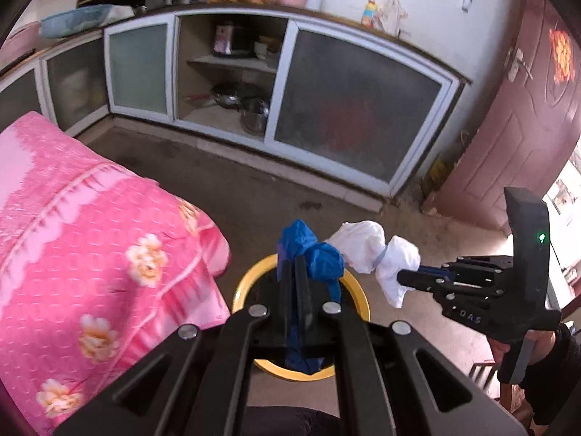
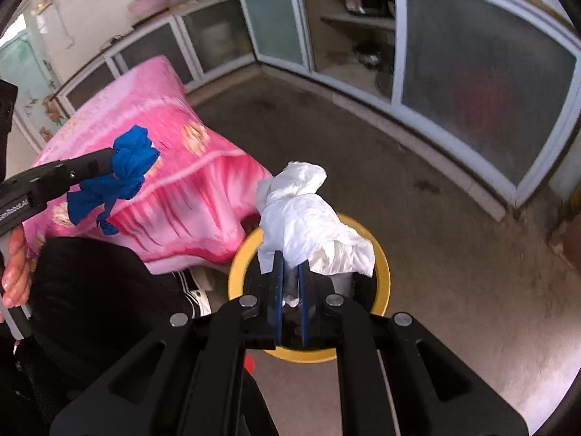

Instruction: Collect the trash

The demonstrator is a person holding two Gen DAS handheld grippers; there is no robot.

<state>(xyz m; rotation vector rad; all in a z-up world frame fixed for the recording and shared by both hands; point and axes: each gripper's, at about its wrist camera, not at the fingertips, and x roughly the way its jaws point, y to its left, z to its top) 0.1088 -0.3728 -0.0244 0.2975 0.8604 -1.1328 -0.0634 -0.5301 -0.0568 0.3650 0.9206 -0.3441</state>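
Observation:
My left gripper (image 1: 295, 265) is shut on a crumpled blue plastic bag (image 1: 316, 254) and holds it above a yellow-rimmed bin (image 1: 357, 296) on the floor. My right gripper (image 2: 290, 265) is shut on a crumpled white plastic bag (image 2: 305, 214) above the same bin (image 2: 381, 272). In the left wrist view the right gripper (image 1: 403, 277) comes in from the right with the white bag (image 1: 377, 254) beside the blue one. In the right wrist view the left gripper (image 2: 110, 161) holds the blue bag (image 2: 123, 178) at the left.
A pink flowered quilt (image 1: 83, 236) covers a bed or table at the left, close to the bin. White-framed cabinets (image 1: 356, 109) line the far wall, one bay open with pots (image 1: 254, 112). A reddish door (image 1: 523, 120) stands at the right. The floor is bare concrete.

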